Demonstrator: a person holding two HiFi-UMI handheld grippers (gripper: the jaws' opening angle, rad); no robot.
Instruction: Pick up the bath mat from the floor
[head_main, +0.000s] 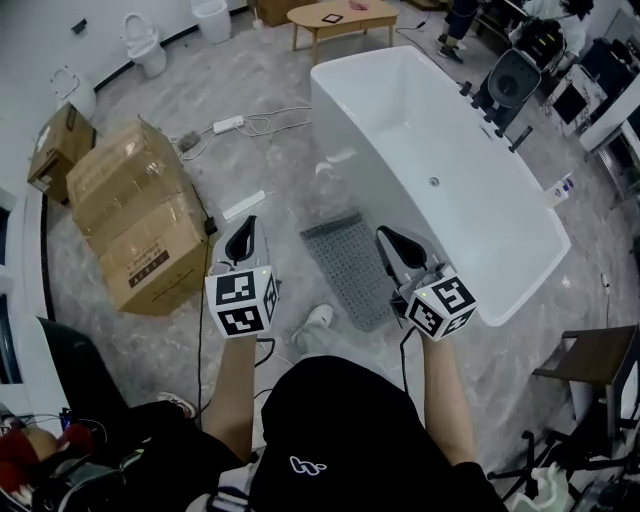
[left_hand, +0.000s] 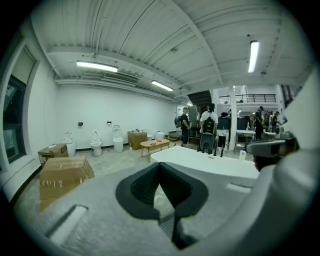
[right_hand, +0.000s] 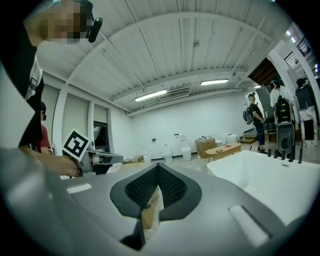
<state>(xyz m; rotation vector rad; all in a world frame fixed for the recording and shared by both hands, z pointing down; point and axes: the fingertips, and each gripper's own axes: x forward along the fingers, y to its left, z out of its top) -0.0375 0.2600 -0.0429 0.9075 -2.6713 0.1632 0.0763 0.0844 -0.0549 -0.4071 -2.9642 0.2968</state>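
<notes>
At frame center the grey bath mat lay flat; looked floppy and light, so grab its near edge. Both grippers were clenched, empty.

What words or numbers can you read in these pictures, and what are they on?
No words or numbers are clear enough to read.
On the cardboard box: black print on its side, too small to read.
On the black shirt: a small white logo, letters unclear.
On the left gripper and right gripper: black-and-white square markers on their cubes, no letters.
On the bottle: label too small to read.
</notes>
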